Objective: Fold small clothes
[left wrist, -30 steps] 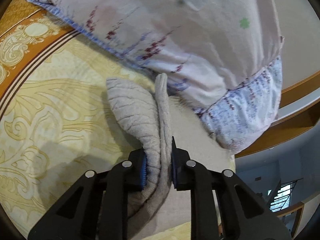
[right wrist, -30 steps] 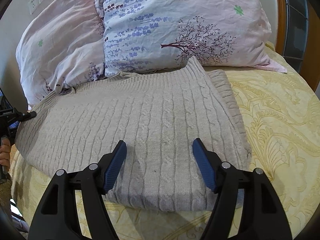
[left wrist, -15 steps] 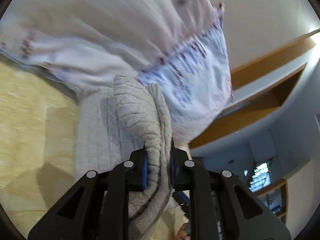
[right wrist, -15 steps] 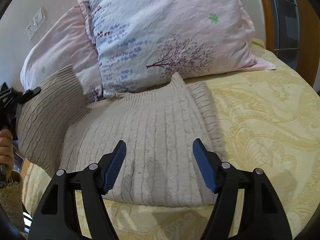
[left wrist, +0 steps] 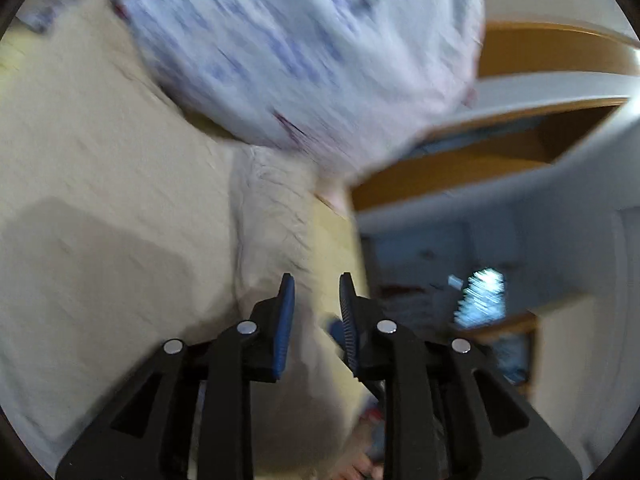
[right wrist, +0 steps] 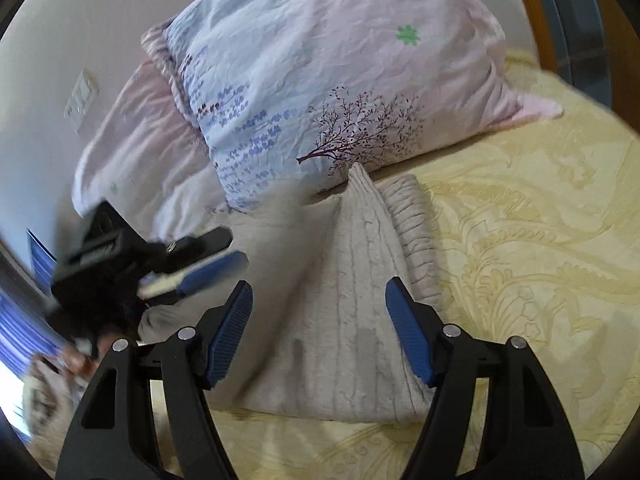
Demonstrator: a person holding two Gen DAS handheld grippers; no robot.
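A beige cable-knit sweater (right wrist: 352, 312) lies folded on the yellow bedspread (right wrist: 532, 240), its far corner touching the pillows. My right gripper (right wrist: 320, 324) is open and empty, hovering just above the sweater's near part. My left gripper (left wrist: 316, 308) has its jaws slightly apart with nothing between them; it shows blurred at the left of the right wrist view (right wrist: 208, 268), over the sweater's left side. In the blurred left wrist view the sweater (left wrist: 276, 216) lies ahead of the fingers.
Two floral pillows (right wrist: 320, 80) lean against the wall behind the sweater. A wooden bed frame (right wrist: 532, 12) runs along the far right. A wall socket plate (right wrist: 80, 100) is at the left. The bed's left edge is by my left gripper.
My left gripper carried the sweater's left side over towards the right, then let go; its jaws now stand apart and empty. The sweater is narrower. The right gripper stayed open.
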